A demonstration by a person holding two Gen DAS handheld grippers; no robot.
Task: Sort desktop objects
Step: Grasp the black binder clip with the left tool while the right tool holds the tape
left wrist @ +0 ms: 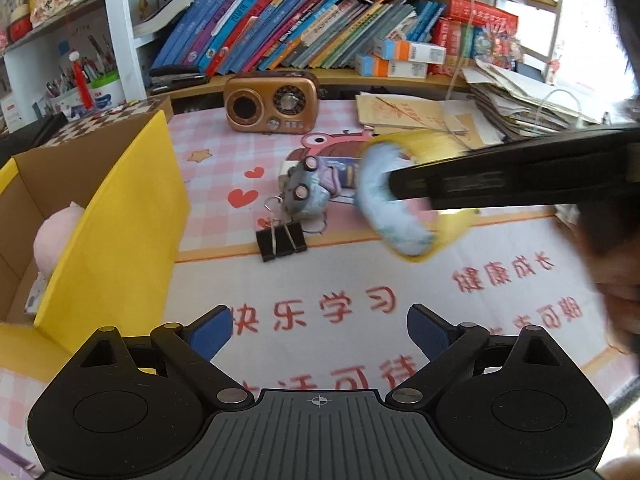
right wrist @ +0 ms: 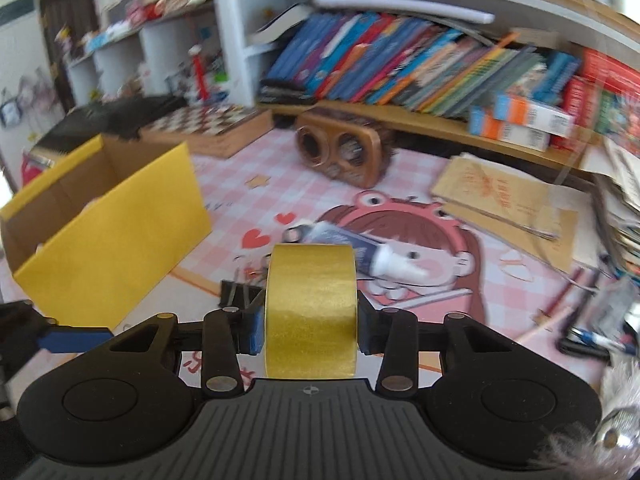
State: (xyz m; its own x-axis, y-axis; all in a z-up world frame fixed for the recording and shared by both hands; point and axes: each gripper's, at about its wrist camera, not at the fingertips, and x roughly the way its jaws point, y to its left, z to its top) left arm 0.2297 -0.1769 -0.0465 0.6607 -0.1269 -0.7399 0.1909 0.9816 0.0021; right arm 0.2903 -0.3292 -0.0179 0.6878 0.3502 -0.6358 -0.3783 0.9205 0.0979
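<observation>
My right gripper is shut on a roll of yellow tape and holds it above the desk mat; in the left wrist view the roll hangs in the air at the right, blurred, with the right gripper on it. My left gripper is open and empty, low over the mat. A yellow cardboard box stands open at the left with a pink plush toy inside; it also shows in the right wrist view. A black binder clip, a small toy car and a tube lie on the mat.
A brown retro radio stands at the back of the mat. Books fill the shelf behind it. Stacked papers and envelopes lie at the back right. A chessboard box sits behind the yellow box. Pens lie at the right edge.
</observation>
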